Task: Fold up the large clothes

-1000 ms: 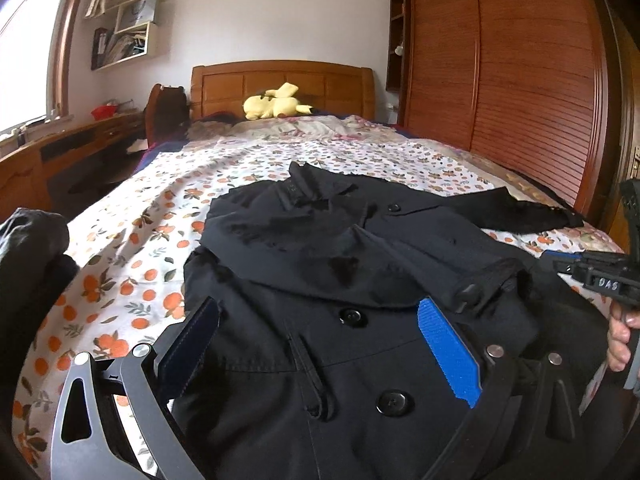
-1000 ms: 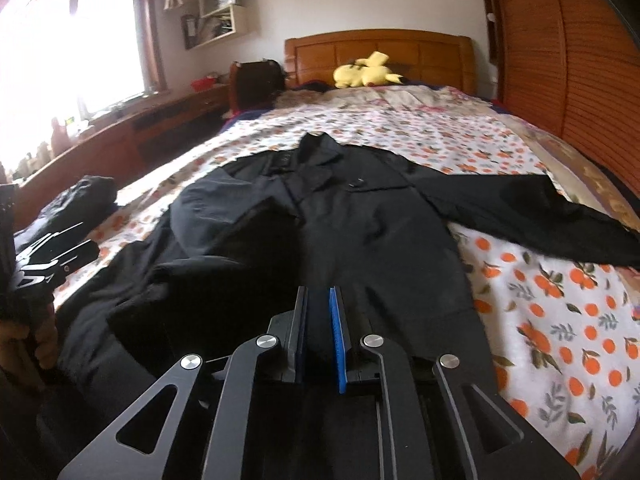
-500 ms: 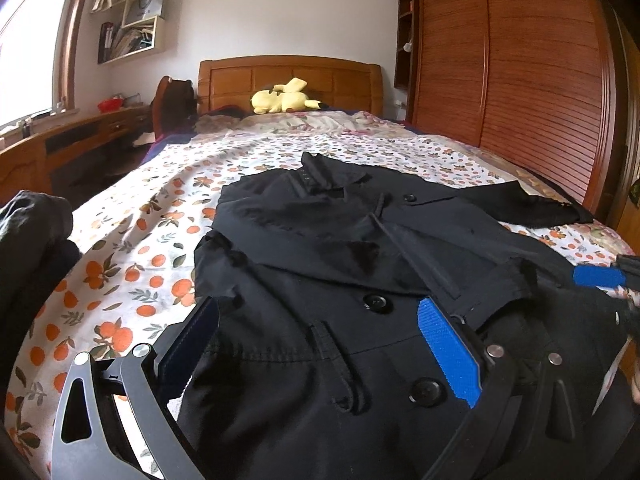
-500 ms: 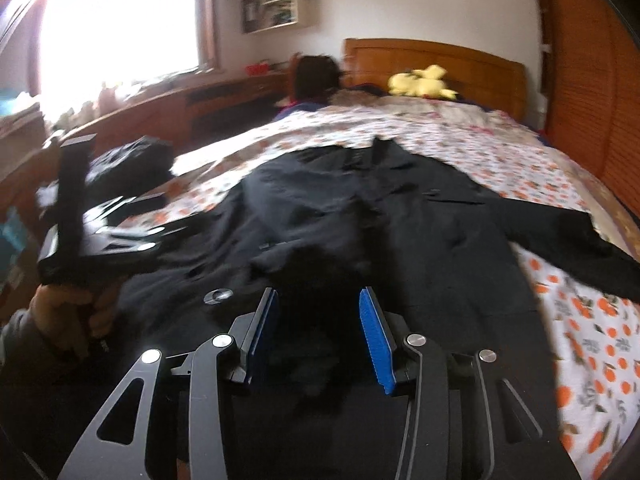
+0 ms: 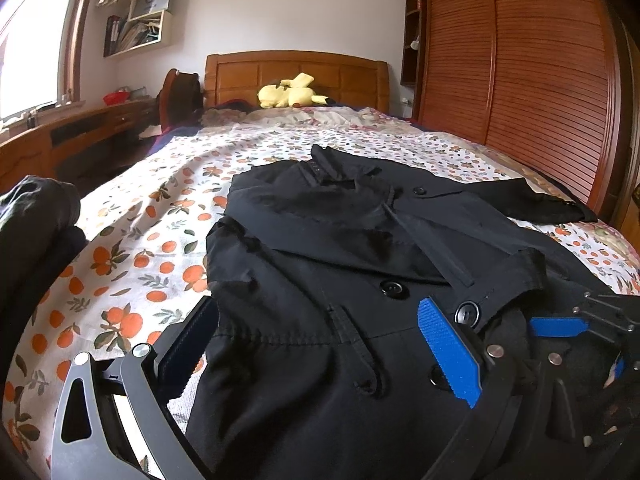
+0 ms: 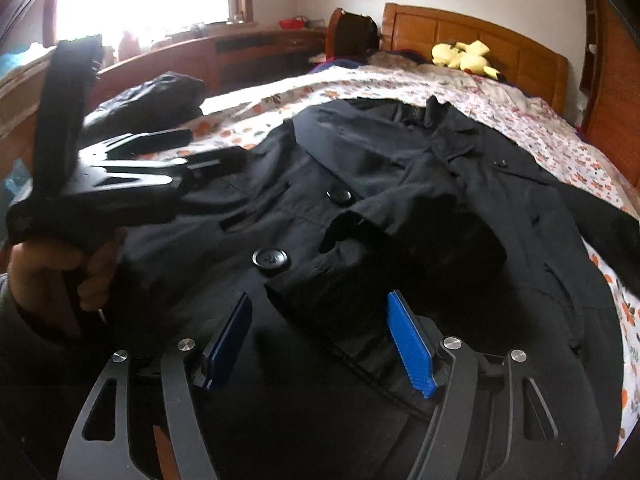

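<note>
A black buttoned coat [image 5: 360, 264] lies face up on the flower-print bed [image 5: 160, 208]. One sleeve is folded across its front, and that sleeve's cuff [image 6: 360, 248] rests near both grippers. The other sleeve [image 5: 532, 200] stretches out to the right. My left gripper [image 5: 320, 344] stands wide open low over the coat's front, with cloth under it and nothing pinched. My right gripper [image 6: 320, 340] is opening its jaws; the folded cuff lies between and just ahead of the blue pads [image 6: 412, 344], untouched by them. A hand holds the left gripper [image 6: 196, 150] at the left of the right wrist view.
A dark bundle of clothes [image 5: 36, 232] sits at the bed's left edge. A yellow plush toy [image 5: 288, 96] lies by the wooden headboard [image 5: 296, 72]. A slatted wardrobe [image 5: 540, 80] runs along the right side, and a desk [image 5: 80, 132] stands under the window on the left.
The right gripper's jaws went from shut to wide apart, and it swung left and lower over the cuff, toward the left gripper. The left gripper crept slightly forward, staying open.
</note>
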